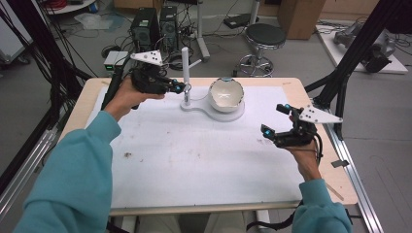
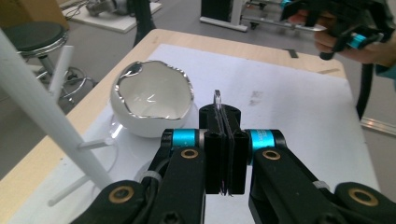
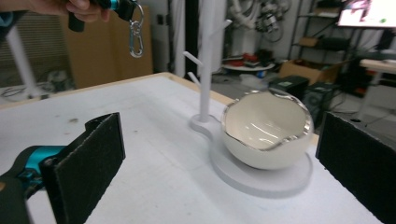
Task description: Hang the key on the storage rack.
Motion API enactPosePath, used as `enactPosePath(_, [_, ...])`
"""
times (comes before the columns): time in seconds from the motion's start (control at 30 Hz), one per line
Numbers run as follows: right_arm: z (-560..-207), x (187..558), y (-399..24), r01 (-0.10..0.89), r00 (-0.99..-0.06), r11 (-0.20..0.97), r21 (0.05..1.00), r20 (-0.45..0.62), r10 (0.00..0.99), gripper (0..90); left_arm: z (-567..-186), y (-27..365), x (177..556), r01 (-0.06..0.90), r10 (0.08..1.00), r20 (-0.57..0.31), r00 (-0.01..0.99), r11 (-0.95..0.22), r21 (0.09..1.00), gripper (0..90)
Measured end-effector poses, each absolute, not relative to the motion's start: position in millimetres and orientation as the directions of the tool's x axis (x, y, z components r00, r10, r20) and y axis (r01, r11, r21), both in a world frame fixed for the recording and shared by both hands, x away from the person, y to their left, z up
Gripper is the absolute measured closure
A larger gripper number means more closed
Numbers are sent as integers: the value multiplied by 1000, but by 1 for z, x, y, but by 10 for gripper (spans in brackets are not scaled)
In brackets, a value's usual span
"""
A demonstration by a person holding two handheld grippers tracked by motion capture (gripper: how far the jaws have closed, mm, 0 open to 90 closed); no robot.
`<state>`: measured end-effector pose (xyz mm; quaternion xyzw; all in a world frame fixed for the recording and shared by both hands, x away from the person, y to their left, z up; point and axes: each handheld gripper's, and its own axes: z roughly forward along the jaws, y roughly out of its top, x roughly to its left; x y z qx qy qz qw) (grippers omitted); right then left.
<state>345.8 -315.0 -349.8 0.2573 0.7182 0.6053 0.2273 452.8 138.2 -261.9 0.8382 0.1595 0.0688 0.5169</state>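
Observation:
My left gripper (image 1: 181, 88) is shut on a small silver carabiner (image 1: 187, 89) just left of the white peg stand (image 1: 185, 63). Along its jaws, the clip's thin metal loop (image 2: 217, 98) pokes up between the closed pads (image 2: 238, 158). From the right gripper view the carabiner (image 3: 136, 37) dangles below the left gripper (image 3: 123, 7) at the top left. A white eggshell-shaped bowl (image 1: 226, 94) with a silver rim rests on the stand's round base (image 1: 238, 115). My right gripper (image 1: 273, 119) hovers open over the table's right side, nothing between its pads (image 3: 100, 144).
The stand's pole (image 3: 205, 60) carries short side pegs (image 3: 192, 58). A white mat (image 1: 194, 155) covers most of the wooden table (image 1: 311, 97). A black stool (image 1: 265, 36) and computer towers (image 1: 145, 26) stand on the floor beyond the far edge.

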Motion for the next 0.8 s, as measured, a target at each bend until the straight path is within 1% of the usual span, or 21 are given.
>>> enactPosePath(0.13, [-372, 336, -326, 82, -724, 106, 991, -14, 689, 5, -261, 134, 462, 203, 355, -35, 934, -448, 871, 883])
enactPosePath(0.33, [-399, 326, -337, 99, -676, 76, 992, 11, 737, 5, -263, 132, 475, 223, 384, -35, 923, -457, 861, 883])
enactPosePath(0.53, [-413, 324, -345, 117, -652, 58, 991, 32, 758, 5, -269, 134, 485, 245, 412, -36, 911, -467, 849, 882])
enactPosePath(0.7, [-421, 319, -349, 102, -631, 32, 994, 40, 775, 5, -276, 135, 493, 263, 425, -45, 904, -471, 842, 883])
enactPosePath(0.8, [-426, 319, -350, 104, -616, 50, 993, 25, 787, 6, -281, 134, 498, 276, 432, -52, 900, -475, 836, 882])
